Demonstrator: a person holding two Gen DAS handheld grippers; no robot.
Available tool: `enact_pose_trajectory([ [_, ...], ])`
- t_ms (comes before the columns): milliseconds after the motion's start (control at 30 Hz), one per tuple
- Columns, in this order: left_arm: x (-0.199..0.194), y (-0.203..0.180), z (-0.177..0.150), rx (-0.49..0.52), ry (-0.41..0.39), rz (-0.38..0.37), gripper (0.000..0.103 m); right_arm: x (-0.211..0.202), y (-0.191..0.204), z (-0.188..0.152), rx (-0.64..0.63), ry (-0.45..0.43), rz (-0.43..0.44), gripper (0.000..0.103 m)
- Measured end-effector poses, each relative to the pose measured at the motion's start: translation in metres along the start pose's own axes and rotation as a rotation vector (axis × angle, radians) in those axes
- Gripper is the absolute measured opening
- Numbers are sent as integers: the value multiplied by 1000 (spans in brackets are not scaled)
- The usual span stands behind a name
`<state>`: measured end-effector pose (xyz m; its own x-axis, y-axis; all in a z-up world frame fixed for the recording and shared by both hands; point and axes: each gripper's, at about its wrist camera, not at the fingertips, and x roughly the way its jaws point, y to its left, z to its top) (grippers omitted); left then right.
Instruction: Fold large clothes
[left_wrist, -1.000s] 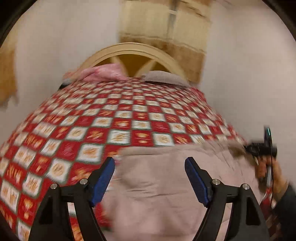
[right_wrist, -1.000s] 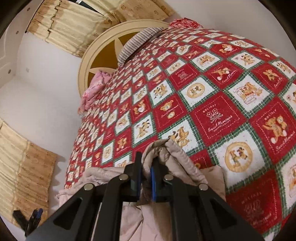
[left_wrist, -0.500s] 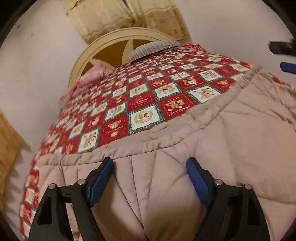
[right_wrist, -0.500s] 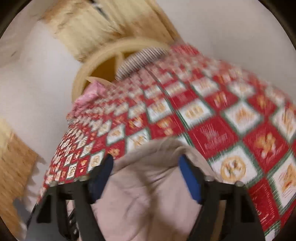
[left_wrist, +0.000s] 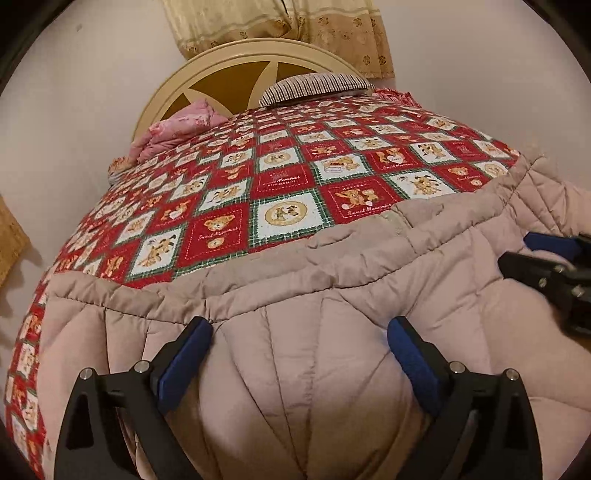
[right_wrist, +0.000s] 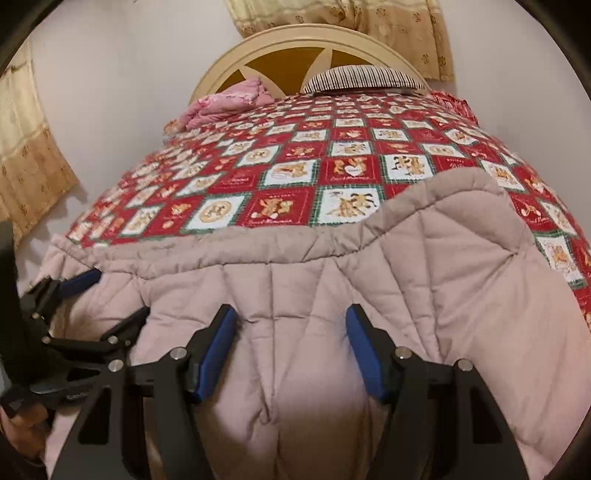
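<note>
A large beige quilted jacket (left_wrist: 332, 295) lies spread across the near end of the bed; it also shows in the right wrist view (right_wrist: 424, 258). My left gripper (left_wrist: 299, 354) is open and empty, just above the jacket's near part. My right gripper (right_wrist: 291, 343) is open and empty over the jacket, right of the left one. The right gripper shows at the right edge of the left wrist view (left_wrist: 546, 258). The left gripper shows at the left of the right wrist view (right_wrist: 74, 314).
The bed has a red, white and green teddy-bear quilt (left_wrist: 280, 184). A pink blanket (left_wrist: 177, 129) and a striped pillow (left_wrist: 314, 85) lie by the cream headboard (left_wrist: 221, 70). Walls and tan curtains (right_wrist: 26, 155) surround the bed.
My right gripper let go of the bunched jacket and opened. The jacket now lies spread flat across the bed end. Both grippers have settled side by side over it.
</note>
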<state>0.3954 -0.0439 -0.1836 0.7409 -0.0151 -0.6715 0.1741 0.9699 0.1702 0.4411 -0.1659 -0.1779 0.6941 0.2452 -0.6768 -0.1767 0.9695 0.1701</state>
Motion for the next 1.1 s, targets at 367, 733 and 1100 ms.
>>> enact_pose_trajectory([
  [367,5,7,-2,-51,14,-28,98,18,6,-3,-17,23,-44,65],
  [733,9,6,-2,-42,35,-16,98,27,11,-5,-27,37,-75,67],
  [1100,-37,71,12,-118,17,159,98,31,11,-6,-39,46,-82,68],
])
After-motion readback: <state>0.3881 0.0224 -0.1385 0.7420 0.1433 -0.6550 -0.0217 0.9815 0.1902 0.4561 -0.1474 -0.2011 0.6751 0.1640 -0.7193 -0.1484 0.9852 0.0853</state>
